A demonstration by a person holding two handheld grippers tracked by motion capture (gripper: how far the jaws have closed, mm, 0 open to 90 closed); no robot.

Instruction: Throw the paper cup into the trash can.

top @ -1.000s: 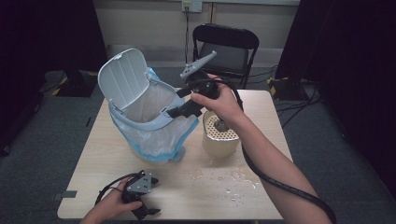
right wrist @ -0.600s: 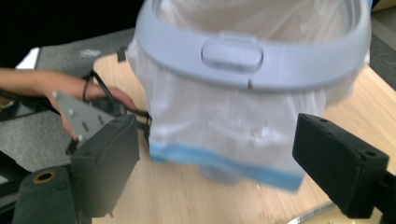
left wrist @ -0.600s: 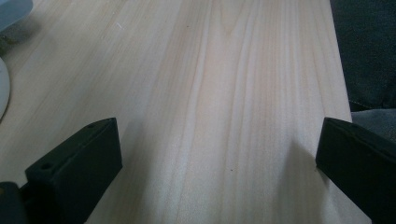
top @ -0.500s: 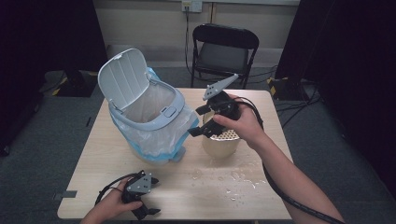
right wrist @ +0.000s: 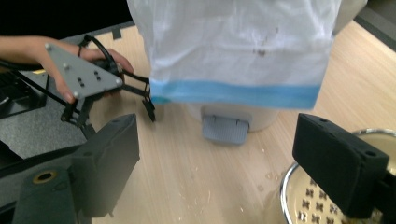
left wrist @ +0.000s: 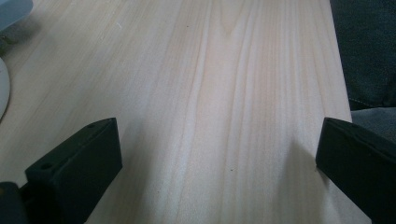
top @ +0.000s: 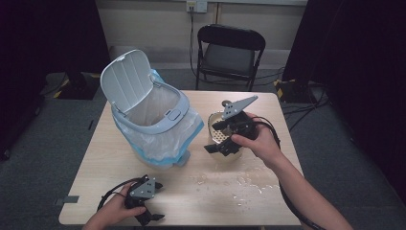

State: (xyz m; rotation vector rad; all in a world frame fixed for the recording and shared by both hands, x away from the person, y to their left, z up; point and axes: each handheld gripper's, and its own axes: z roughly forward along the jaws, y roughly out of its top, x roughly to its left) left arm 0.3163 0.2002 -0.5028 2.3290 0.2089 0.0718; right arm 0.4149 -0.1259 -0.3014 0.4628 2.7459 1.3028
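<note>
A white pedal bin (top: 158, 117) with its lid (top: 127, 81) up stands tilted on the table's left half, lined with a white bag with a blue band (right wrist: 233, 91). Its grey pedal (right wrist: 225, 129) faces the right gripper's camera. A cream bowl with a perforated insert (top: 219, 135) sits just right of the bin. My right gripper (top: 214, 138) hangs over the bowl's near side, open with nothing between the jaws (right wrist: 215, 158). The bowl's rim (right wrist: 287, 179) lies under its right jaw. My left gripper (top: 146, 215) rests near the table's front edge, open over bare wood (left wrist: 219, 154).
Small wet specks or crumbs (top: 239, 184) are scattered on the wooden table (top: 287, 201) in front of the bowl. A black folding chair (top: 230, 52) stands behind the table's far edge. Dark curtains hang at both sides.
My right gripper has moved from the bin's opening to the right and down, to just above the bowl. The left gripper and the bin have stayed put.
</note>
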